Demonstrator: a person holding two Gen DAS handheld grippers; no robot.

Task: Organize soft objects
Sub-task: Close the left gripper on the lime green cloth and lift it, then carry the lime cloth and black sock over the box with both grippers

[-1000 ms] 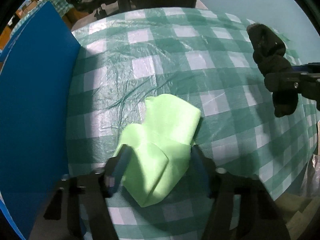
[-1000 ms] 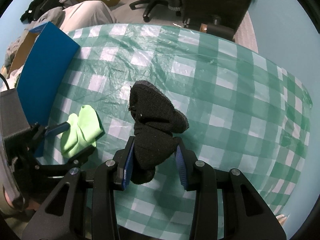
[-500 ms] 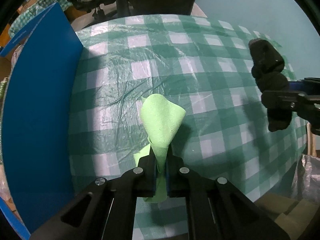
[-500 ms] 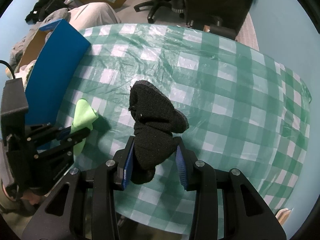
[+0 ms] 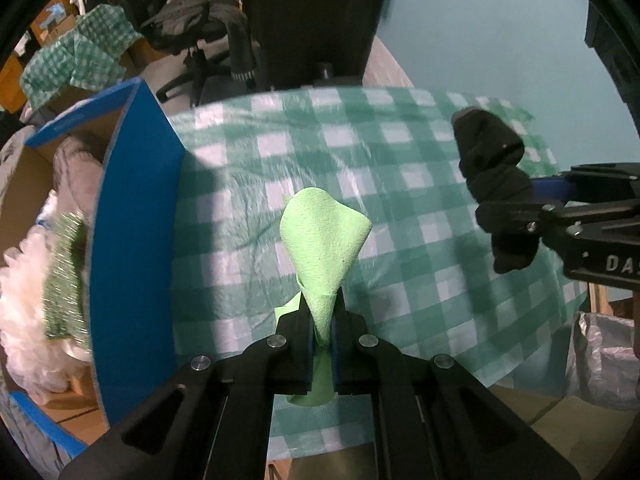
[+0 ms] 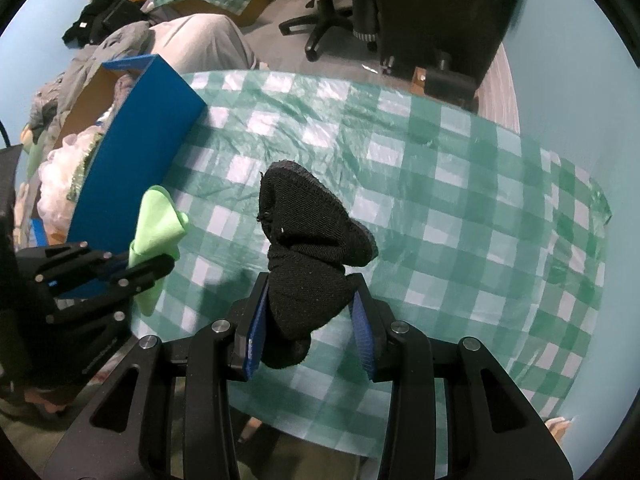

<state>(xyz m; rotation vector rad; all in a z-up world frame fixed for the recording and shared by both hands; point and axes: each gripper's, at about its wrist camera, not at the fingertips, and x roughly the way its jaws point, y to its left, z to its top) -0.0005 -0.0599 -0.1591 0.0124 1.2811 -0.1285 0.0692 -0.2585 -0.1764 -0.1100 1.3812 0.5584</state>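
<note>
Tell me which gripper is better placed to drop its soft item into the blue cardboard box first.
Left. The left gripper, shut on the light green cloth, hangs right beside the blue cardboard box. The right gripper, holding the black knitted sock, is farther out over the table.

Beyond my fingers I see a black office chair [image 6: 332, 4]; a checked cloth [image 5: 72, 60] draped over cartons far left.

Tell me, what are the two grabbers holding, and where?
The left gripper pinches the green cloth near its bunched lower end. The right gripper squeezes the black sock around its lower middle.
</note>
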